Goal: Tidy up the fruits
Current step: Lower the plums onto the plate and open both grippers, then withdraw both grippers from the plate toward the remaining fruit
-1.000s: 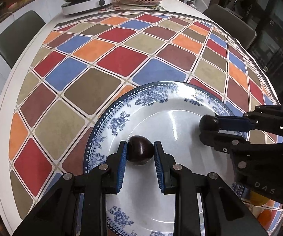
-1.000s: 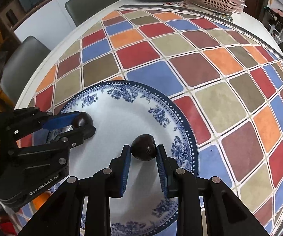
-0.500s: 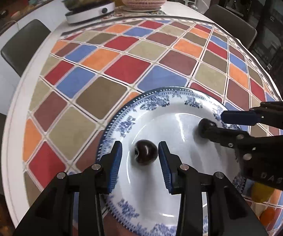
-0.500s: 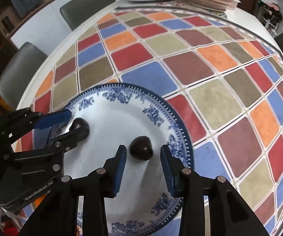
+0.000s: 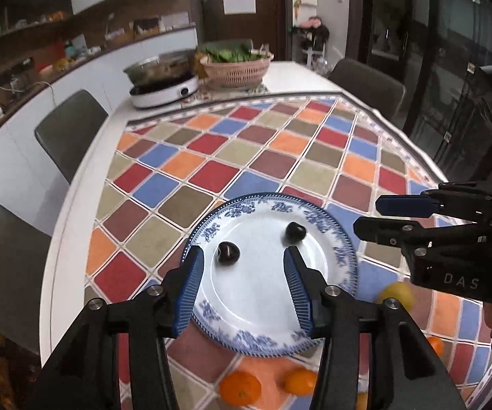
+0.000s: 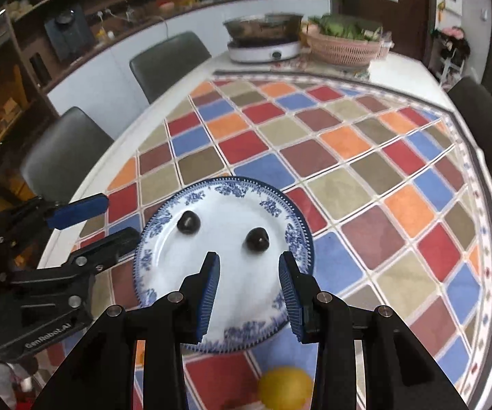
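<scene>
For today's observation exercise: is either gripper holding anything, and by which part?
Nothing is held. The left gripper and right gripper are both open and empty; two dark round fruits lie free on the blue-and-white floral plate.

Counted: one blue-patterned plate [image 5: 343, 256]; two dark fruits on it [image 5: 228, 253] [image 5: 295, 231], both ahead of the left jaws. Two oranges [image 5: 241, 387] [image 5: 300, 381] lie behind and below those jaws. One yellow fruit [image 6: 285, 387] lies below the right jaws.
</scene>
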Available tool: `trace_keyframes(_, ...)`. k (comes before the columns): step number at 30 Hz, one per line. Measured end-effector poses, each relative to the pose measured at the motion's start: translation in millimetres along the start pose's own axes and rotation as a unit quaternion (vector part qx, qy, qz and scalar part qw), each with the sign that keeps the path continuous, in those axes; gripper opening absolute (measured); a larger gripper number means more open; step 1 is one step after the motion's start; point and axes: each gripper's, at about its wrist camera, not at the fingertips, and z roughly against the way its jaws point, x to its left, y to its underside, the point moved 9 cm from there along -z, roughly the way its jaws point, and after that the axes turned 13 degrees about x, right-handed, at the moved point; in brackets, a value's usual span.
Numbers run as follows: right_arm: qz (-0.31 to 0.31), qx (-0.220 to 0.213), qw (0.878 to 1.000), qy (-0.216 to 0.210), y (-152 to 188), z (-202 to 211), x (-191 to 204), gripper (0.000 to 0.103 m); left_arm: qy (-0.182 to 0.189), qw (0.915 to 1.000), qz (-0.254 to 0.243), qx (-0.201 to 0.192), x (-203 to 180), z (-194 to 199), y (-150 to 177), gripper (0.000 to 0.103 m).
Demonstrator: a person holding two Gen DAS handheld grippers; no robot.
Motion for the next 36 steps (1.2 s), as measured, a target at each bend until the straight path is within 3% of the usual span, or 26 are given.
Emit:
trace_keyframes(1, 0.001, -0.008, 1.0, 0.002, 4, 7, 1, 0.037, -0.003, 1.0, 0.001, -0.007, -2, 8, 4, 0.049)
trace_keyframes(4, 0.002, -0.035, 0.999, 0.019, 17, 31, 4, 0.051, -0.01, 0.9995, 0.008, -0.029, -8, 30, 16, 0.052)
trace_keyframes(9, 0.013, -0.082, 0.996, 0.031, 44, 66, 16, 0.054, -0.007, 0.9979, 0.019, -0.062, -22, 65, 41, 0.056)
trace_keyframes(12, 0.005, -0.1, 0.994, 0.03, 61, 81, 17, 0.065, -0.013, 0.9967, 0.018, -0.078, -30, 82, 55, 0.061)
trace_keyframes(17, -0.008, -0.115, 0.993, 0.029, 92, 96, 18, 0.065, -0.004, 0.9959, 0.018, -0.089, -46, 97, 77, 0.07)
trace_keyframes(23, -0.04, -0.115, 0.992, 0.012, 121, 101, 12, 0.067, 0.007, 0.9955, 0.029, -0.09, -60, 101, 93, 0.074)
trace_keyframes(36, -0.07, -0.116, 0.99, 0.047, 163, 93, -10, 0.067, 0.028, 0.9961, 0.028, -0.079, -83, 80, 123, 0.074)
